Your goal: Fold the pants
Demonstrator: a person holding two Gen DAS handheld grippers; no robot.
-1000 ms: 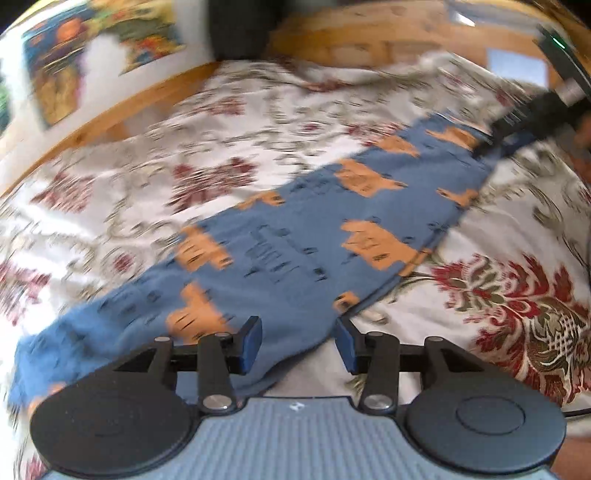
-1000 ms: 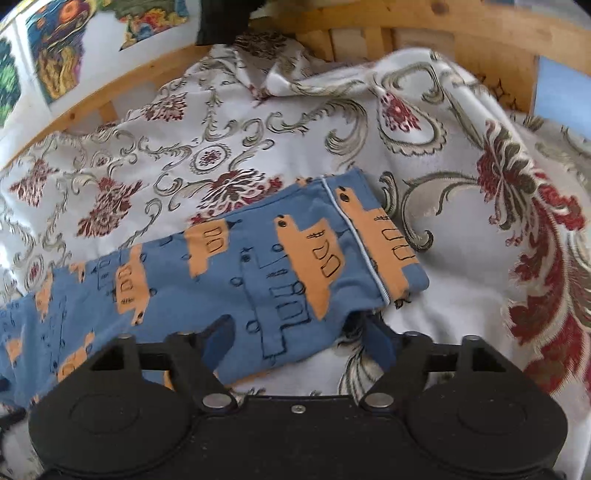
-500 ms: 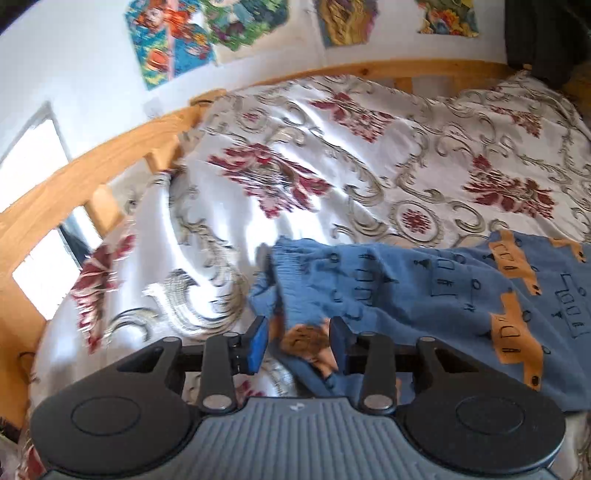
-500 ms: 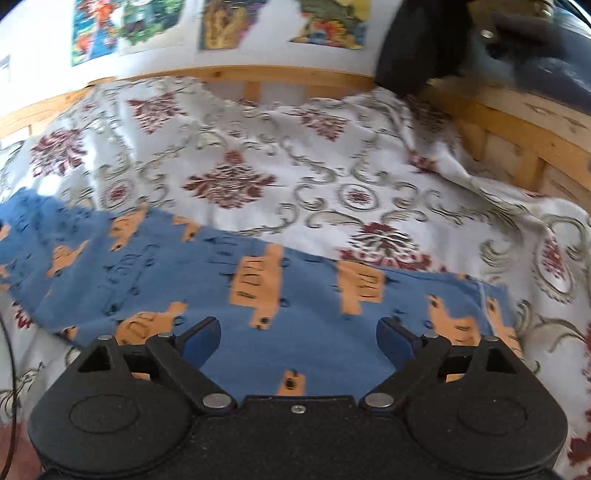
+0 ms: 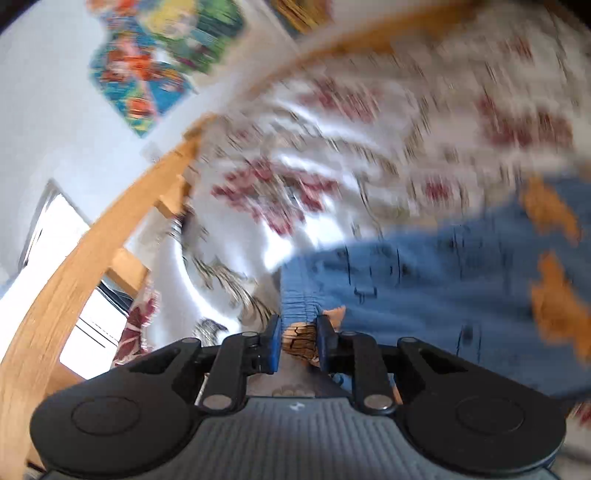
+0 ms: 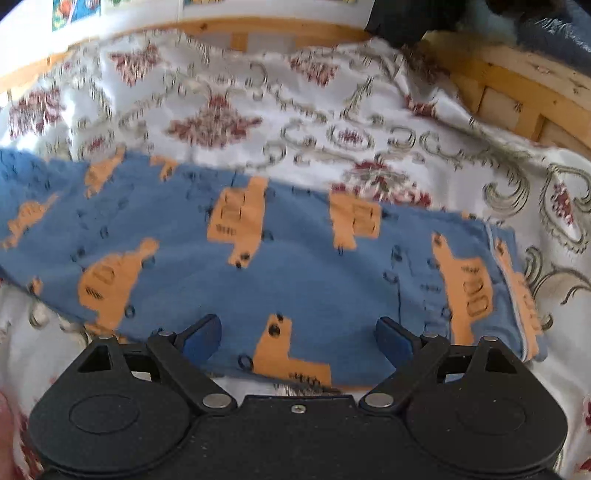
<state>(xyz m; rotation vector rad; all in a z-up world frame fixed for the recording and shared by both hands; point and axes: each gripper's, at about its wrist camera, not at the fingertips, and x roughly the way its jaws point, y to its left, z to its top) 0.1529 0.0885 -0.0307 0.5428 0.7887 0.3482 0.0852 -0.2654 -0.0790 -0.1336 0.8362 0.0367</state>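
Blue pants (image 6: 295,266) with orange digger prints lie stretched across a floral bedspread (image 6: 258,110), leg hem at the right. In the left wrist view the pants (image 5: 443,280) run off to the right, and their gathered waistband end sits between my fingers. My left gripper (image 5: 298,341) is shut on that waistband corner, with cloth bunched between the blue pads. My right gripper (image 6: 298,338) hovers wide open over the near edge of the pants' middle, holding nothing. The left view is blurred by motion.
A wooden bed rail (image 5: 92,258) curves along the left, with a bright window (image 5: 48,236) behind it. Colourful posters (image 5: 147,62) hang on the white wall. Another wooden rail (image 6: 517,92) borders the bed at the far right, with a dark object (image 6: 399,18) above it.
My left gripper has closed on the waistband corner and is swinging, blurring its view. My right gripper has dropped a little closer to the pants' middle and stays open.
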